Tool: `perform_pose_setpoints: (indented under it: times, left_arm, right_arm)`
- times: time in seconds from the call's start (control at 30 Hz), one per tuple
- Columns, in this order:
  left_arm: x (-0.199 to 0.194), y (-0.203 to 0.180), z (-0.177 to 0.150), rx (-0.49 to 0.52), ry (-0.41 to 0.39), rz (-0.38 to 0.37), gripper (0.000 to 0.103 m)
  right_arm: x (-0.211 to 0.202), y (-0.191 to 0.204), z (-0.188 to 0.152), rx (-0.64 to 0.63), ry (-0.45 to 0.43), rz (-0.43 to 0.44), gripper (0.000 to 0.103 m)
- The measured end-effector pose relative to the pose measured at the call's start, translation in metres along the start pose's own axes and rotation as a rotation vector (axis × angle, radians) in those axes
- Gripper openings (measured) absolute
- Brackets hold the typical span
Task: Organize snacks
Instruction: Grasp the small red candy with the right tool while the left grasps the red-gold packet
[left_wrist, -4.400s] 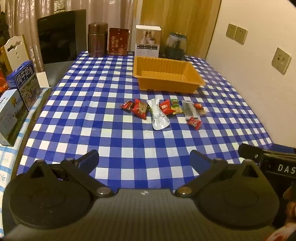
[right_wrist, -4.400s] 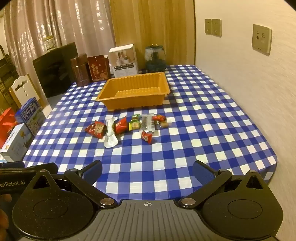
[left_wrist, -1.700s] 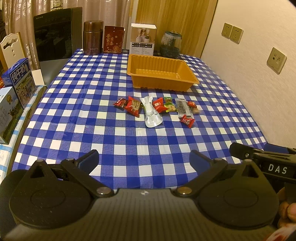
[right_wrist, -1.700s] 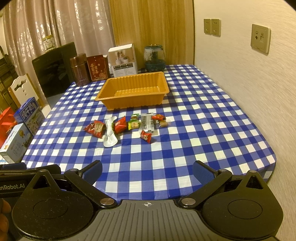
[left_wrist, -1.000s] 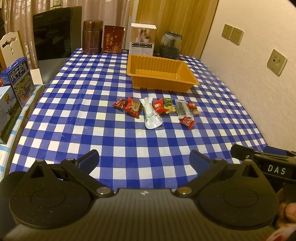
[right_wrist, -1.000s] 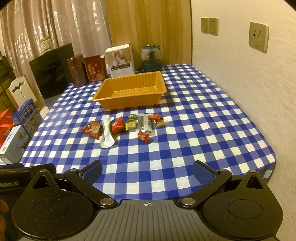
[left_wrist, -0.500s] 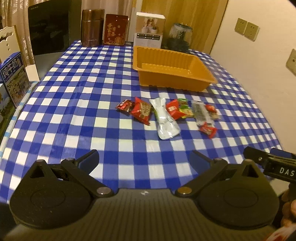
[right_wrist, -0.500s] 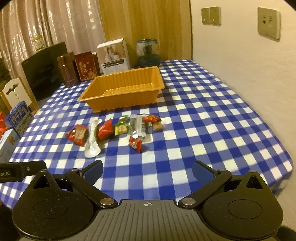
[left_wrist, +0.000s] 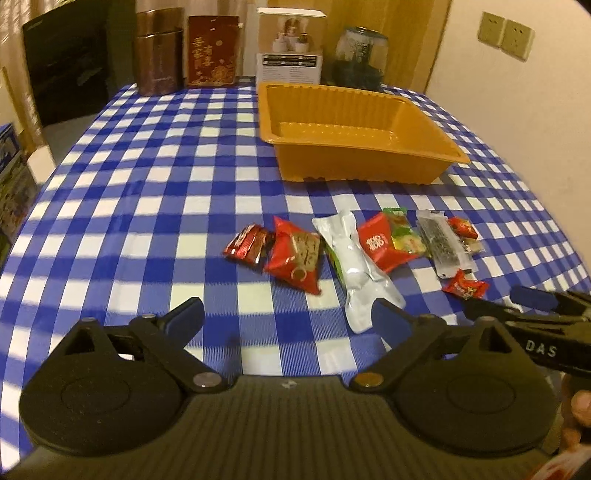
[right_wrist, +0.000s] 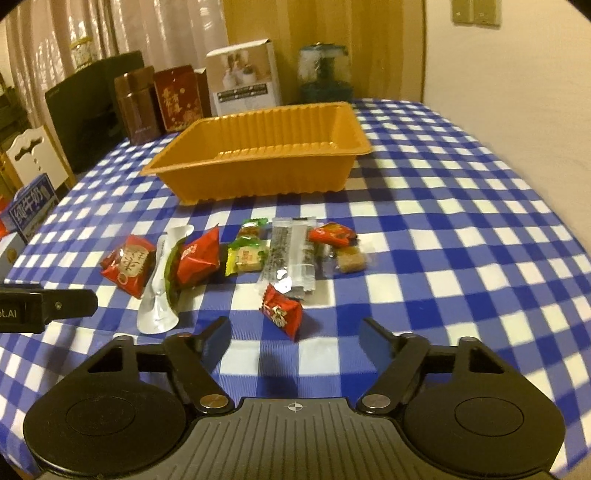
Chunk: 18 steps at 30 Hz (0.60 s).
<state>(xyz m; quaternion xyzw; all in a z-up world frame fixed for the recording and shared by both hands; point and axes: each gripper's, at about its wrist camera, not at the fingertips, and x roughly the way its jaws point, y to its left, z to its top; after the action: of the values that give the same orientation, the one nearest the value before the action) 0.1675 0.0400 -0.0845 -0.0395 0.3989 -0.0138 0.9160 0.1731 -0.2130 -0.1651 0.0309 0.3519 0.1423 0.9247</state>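
Observation:
Several wrapped snacks lie in a row on the blue checked tablecloth: a red packet (left_wrist: 295, 254), a silver packet (left_wrist: 356, 266), a clear dark bar (right_wrist: 291, 254) and a small red candy (right_wrist: 282, 315). Behind them stands an empty orange tray (left_wrist: 362, 168), also seen in the right wrist view (right_wrist: 258, 181). My left gripper (left_wrist: 286, 317) hovers just short of the red and silver packets, its jaws closing slightly with only cloth between them. My right gripper (right_wrist: 295, 334) is low over the table with jaws closing. The small red candy lies just ahead of its gap, untouched.
Along the table's far edge stand a brown canister (left_wrist: 159, 55), a red box (left_wrist: 212, 51), a white box (left_wrist: 290, 48) and a glass jar (left_wrist: 360, 55). A wall runs along the right side. Milk cartons (right_wrist: 33, 206) sit off the left edge.
Both grippers have come forward and down toward the snack row, which now looks much larger. The right jaws have narrowed clearly, the left ones slightly.

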Motion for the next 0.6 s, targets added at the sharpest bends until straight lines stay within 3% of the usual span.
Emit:
perform_pose_setpoints:
  times: [0.2, 0.33, 0.47, 0.6]
  left_arm:
    - [0.021, 0.000, 0.007, 0.043, -0.011, -0.015, 0.092]
    - [0.029, 0.003, 0.009, 0.052, -0.018, -0.030, 0.090]
    - [0.034, 0.007, 0.009, 0.064, -0.023, -0.023, 0.086]
    - [0.036, 0.009, 0.011, 0.092, -0.034, -0.028, 0.076]
  right_arm:
    - [0.025, -0.001, 0.007, -0.036, 0.019, -0.002, 0.050]
    - [0.032, 0.003, 0.007, -0.059, 0.033, 0.000, 0.042]
    - [0.033, 0.009, 0.006, -0.082, 0.033, -0.002, 0.024]
    - [0.032, 0.015, 0.006, -0.102, 0.044, 0.000, 0.021]
